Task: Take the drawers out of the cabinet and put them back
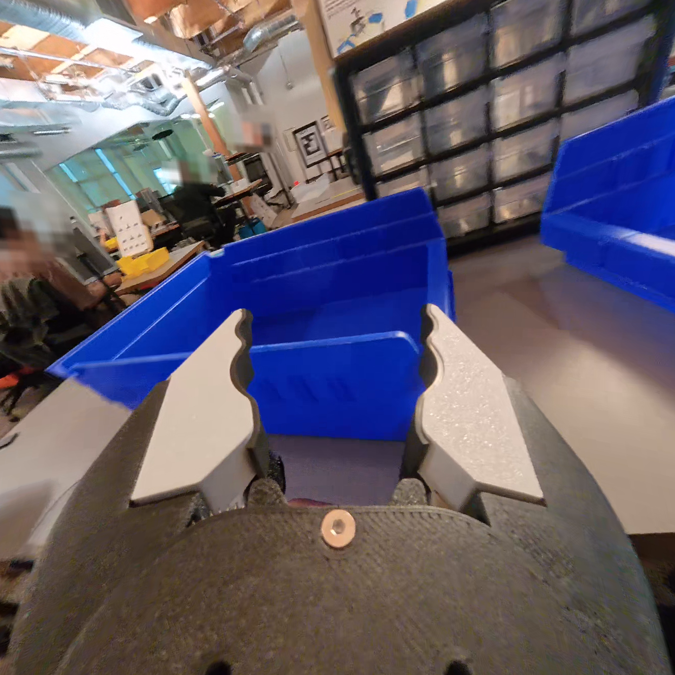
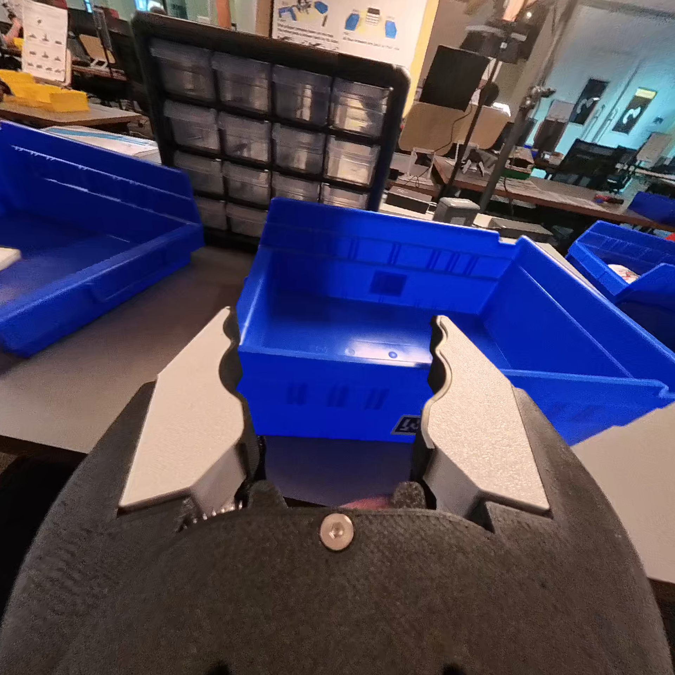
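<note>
The black-framed cabinet of small translucent plastic drawers [image 2: 270, 124] stands upright at the back of the grey table [image 2: 91, 383], every visible slot filled. Between it and the grippers sit open-topped blue plastic bins — one directly ahead of the left gripper [image 1: 336, 365], one [image 2: 365, 328] directly ahead of the right gripper [image 2: 334, 365], with a wider blue bin [image 2: 91, 263] off to its left.

Both grippers are spread wide and hold nothing. The left one's grey fingers [image 1: 204, 394] frame the front wall of its bin [image 1: 328, 383] without pressing it; the right one's likewise stand clear of the bin in front.

The drawers look light, thin-walled and smooth, so probably slippery and a little flexible under a hard pinch. Their fronts are too blurred to make out a handle; a grasp low on the front lip, pulled straight out, seems the safest hold. The cabinet may slide on the table unless the other gripper steadies its frame.
</note>
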`<state>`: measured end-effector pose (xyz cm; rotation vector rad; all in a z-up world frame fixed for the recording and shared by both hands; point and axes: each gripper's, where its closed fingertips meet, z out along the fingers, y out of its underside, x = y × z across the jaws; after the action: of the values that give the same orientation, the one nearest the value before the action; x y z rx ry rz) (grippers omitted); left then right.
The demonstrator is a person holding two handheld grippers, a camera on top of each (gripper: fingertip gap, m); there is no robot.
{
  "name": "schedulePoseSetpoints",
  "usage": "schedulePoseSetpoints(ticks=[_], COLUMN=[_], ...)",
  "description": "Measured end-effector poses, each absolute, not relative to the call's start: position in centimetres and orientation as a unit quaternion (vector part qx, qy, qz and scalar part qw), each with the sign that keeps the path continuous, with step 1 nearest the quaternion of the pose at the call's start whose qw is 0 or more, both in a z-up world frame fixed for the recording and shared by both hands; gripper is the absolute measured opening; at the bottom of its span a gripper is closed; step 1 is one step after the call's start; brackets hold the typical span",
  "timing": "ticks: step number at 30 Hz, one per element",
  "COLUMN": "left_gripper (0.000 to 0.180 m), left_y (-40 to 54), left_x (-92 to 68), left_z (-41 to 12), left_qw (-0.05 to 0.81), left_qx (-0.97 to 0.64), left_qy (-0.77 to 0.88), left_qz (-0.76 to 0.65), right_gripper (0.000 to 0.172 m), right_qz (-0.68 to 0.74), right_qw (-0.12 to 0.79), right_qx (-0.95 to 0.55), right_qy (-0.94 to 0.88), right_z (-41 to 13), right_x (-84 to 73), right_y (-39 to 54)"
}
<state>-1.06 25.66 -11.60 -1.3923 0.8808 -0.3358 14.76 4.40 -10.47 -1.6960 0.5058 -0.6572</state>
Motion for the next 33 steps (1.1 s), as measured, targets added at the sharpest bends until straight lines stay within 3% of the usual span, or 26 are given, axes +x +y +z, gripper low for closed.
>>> schedulePoseSetpoints(ticks=[7, 10, 14, 19, 25, 27, 33], left_gripper=[0.081, 0.081, 0.084, 0.090, 0.095, 0.084, 0.081], left_y=[31.3, 30.7, 28.4, 30.2, 34.4, 35.3, 37.6], left_x=[-11.2, -13.1, -10.6, -12.4, -13.5, -14.3, -21.0], left_z=[-11.7, -9.7, -9.5, -10.1, -13.9, -14.6, -13.7], left_qw=[0.677, 0.699, 0.691, 0.703, 0.655, 0.648, 0.668], left_qx=[-0.669, -0.647, -0.640, -0.650, -0.701, -0.713, -0.717], left_qy=[0.297, 0.280, 0.306, 0.263, 0.251, 0.231, 0.169], left_qz=[-0.085, -0.121, -0.143, -0.116, -0.129, -0.138, -0.110], right_gripper=[0.098, 0.098, 0.102, 0.120, 0.123, 0.127, 0.112], right_qz=[-0.357, -0.308, -0.285, -0.288, -0.307, -0.310, -0.362], right_qw=[0.542, 0.549, 0.588, 0.616, 0.601, 0.595, 0.571], right_qx=[-0.712, -0.725, -0.720, -0.702, -0.693, -0.694, -0.655], right_qy=[0.267, 0.278, 0.236, 0.212, 0.253, 0.259, 0.336], right_z=[-9.6, -9.1, -8.4, -10.3, -12.3, -12.8, -11.7], right_x=[20.3, 20.2, 15.1, 10.1, 12.9, 13.9, 19.0], right_y=[-5.1, -7.7, -3.6, 2.5, 3.9, 3.1, -7.1])
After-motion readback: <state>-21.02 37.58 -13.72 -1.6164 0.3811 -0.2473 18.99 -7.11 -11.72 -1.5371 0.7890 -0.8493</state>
